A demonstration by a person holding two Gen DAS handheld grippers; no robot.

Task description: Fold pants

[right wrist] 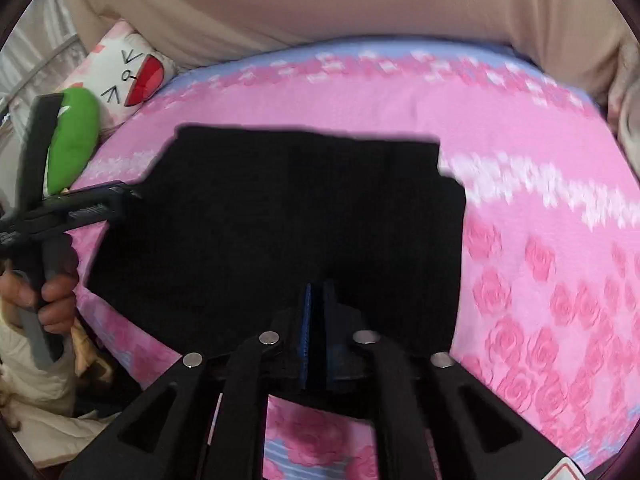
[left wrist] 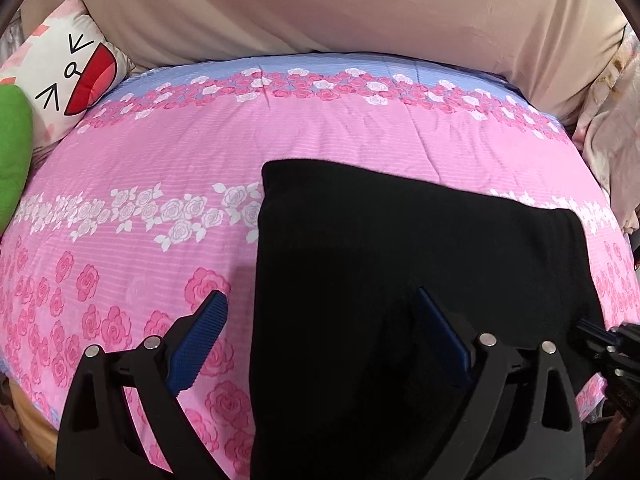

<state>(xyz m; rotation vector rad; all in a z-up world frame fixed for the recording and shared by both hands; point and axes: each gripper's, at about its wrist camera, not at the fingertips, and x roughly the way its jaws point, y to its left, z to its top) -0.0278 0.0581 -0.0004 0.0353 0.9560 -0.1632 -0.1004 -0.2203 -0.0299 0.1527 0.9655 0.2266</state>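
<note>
The black pants (left wrist: 400, 272) lie folded flat on the pink rose bedspread (left wrist: 160, 152). My left gripper (left wrist: 320, 304) is open, straddling the pants' left edge near their front end; one blue pad is over the bedspread, the other over the black cloth. In the right wrist view the pants (right wrist: 280, 220) fill the middle. My right gripper (right wrist: 318, 300) is shut on the pants' near edge, the blue pads pressed together on black cloth. The left gripper (right wrist: 100, 200) shows at the left of that view, held by a hand.
A white cartoon-face pillow (left wrist: 72, 80) and a green plush (left wrist: 12, 160) sit at the bed's far left. A beige headboard or wall cover (left wrist: 360, 8) runs along the back. Pale bedding (left wrist: 612, 128) is piled at the right. The bed's near edge (right wrist: 304, 440) is below my right gripper.
</note>
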